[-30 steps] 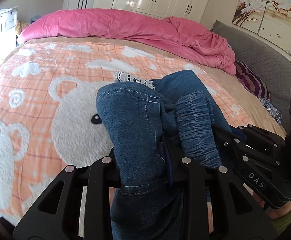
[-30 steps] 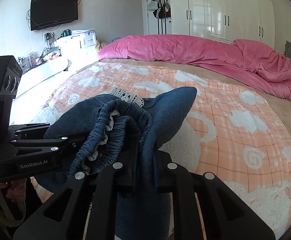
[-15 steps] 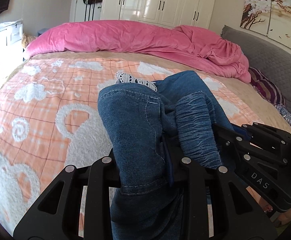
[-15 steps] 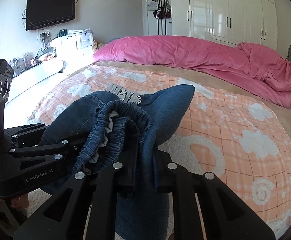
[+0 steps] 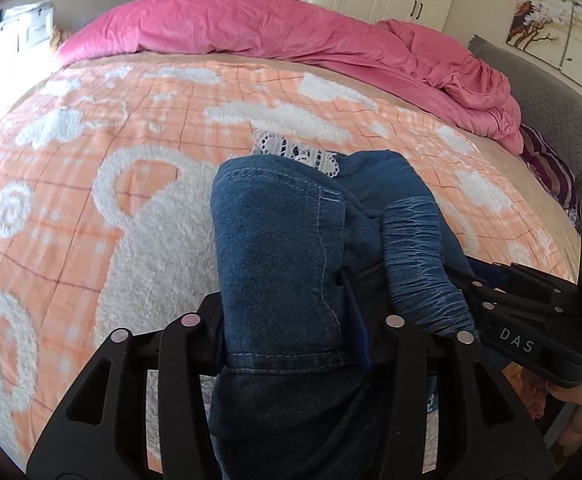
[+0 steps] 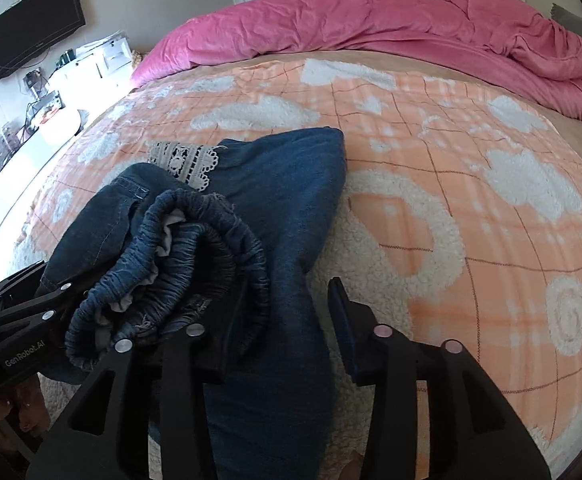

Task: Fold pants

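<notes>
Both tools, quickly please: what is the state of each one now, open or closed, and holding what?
Left tool: jaws just opening, denim pants between them, grip unclear.
Right tool: open, jaws just opened; pants lie between, right pad clear of them.

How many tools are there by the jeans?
2: the left tool has the jeans between its fingers; the right tool, beside it, stands open around another fold.

Dark blue denim pants (image 5: 283,264) with pale stitching and white lace trim (image 6: 183,162). Orange-and-white checked blanket (image 5: 91,168) with fluffy white clouds and bears. Pink duvet (image 6: 371,28) behind. Black fingers (image 6: 341,320).
</notes>
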A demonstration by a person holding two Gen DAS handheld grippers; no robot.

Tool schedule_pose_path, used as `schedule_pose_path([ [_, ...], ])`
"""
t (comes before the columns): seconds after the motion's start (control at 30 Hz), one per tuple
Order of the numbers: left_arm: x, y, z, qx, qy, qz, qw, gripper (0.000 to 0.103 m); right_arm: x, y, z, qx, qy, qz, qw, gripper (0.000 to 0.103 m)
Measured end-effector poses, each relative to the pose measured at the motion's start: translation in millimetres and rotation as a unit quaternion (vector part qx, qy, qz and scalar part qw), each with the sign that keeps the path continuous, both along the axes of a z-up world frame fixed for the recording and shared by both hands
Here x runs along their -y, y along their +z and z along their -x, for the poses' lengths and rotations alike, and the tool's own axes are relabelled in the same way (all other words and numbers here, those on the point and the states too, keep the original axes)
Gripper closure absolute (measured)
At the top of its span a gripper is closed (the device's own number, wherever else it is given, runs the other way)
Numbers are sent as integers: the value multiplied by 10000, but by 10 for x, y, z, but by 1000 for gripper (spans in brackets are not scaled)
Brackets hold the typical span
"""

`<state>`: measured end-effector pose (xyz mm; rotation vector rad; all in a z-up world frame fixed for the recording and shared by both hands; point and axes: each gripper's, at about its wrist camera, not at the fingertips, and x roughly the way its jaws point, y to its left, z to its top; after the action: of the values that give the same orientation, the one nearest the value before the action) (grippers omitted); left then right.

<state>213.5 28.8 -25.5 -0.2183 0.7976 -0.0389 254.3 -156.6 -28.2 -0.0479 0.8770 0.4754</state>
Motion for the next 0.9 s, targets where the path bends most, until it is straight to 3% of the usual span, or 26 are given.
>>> schedule_pose_path([
  [0.07,-23,1,14,-15,32,29,10000,57,33,-24,4,-26,-76,39,10000,51],
  [0.27,-58,1,58,-43,127,114,9998,43,79,-13,64,68,-157,153,9997,43],
  [0.53,-108,85,195,27,149,134,9998,37,196,54,249,216,-223,206,9993,42],
  [0.73,-160,178,377,103,193,134,9997,32,234,121,458,467,-183,429,9978,35],
  [0.9,-150,256,582,181,191,75,9996,26,275,188,622,568,-220,339,9976,29],
])
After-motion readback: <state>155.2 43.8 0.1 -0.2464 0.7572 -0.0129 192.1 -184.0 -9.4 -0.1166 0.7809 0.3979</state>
